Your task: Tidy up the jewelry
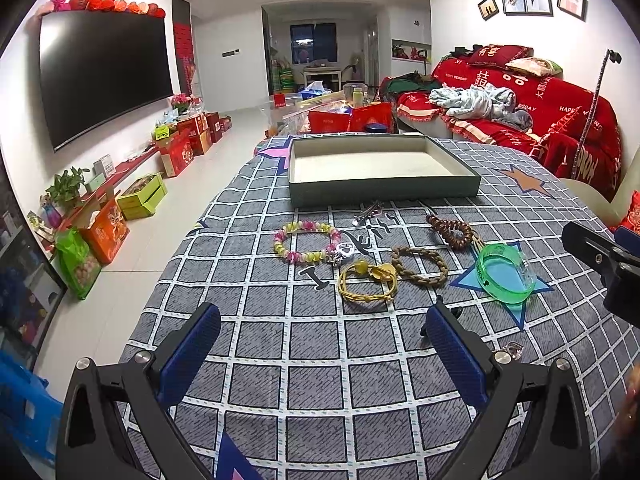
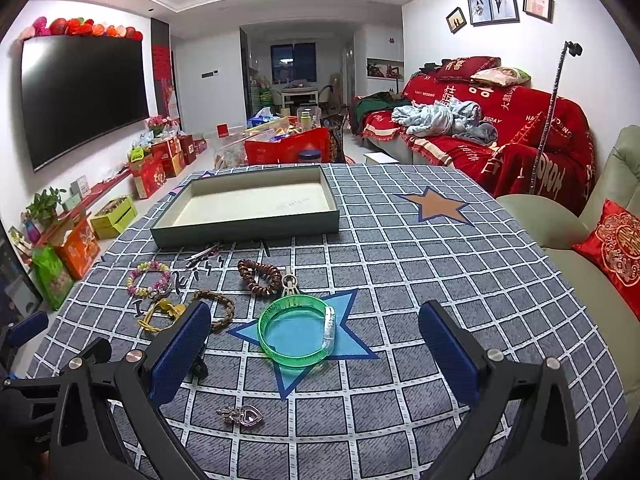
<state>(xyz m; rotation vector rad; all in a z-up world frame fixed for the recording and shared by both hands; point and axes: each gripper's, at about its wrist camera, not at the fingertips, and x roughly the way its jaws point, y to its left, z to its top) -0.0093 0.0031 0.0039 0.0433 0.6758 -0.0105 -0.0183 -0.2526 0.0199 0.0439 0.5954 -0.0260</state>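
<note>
An empty grey-green tray (image 1: 384, 190) (image 2: 248, 230) stands at the far side of the checked tablecloth. In front of it lie a pink-and-yellow bead bracelet (image 1: 306, 240) (image 2: 149, 278), a yellow cord bracelet (image 1: 368, 284) (image 2: 160, 316), a braided brown bracelet (image 1: 420, 266) (image 2: 222, 308), brown wooden beads (image 1: 452, 232) (image 2: 260, 276), a green bangle (image 1: 506, 278) (image 2: 298, 332), a hair clip (image 1: 368, 214) (image 2: 202, 254) and a small heart pendant (image 2: 242, 416) (image 1: 514, 348). My left gripper (image 1: 324, 350) is open and empty, short of the jewelry. My right gripper (image 2: 316, 354) is open and empty, with the green bangle between its fingertips in view.
The right gripper's body (image 1: 604, 256) shows at the right edge of the left wrist view. A beige armchair with a red cushion (image 2: 616, 248) stands right of the table. A red-covered sofa (image 2: 500, 132) is beyond. Boxes (image 1: 104, 228) line the floor at left.
</note>
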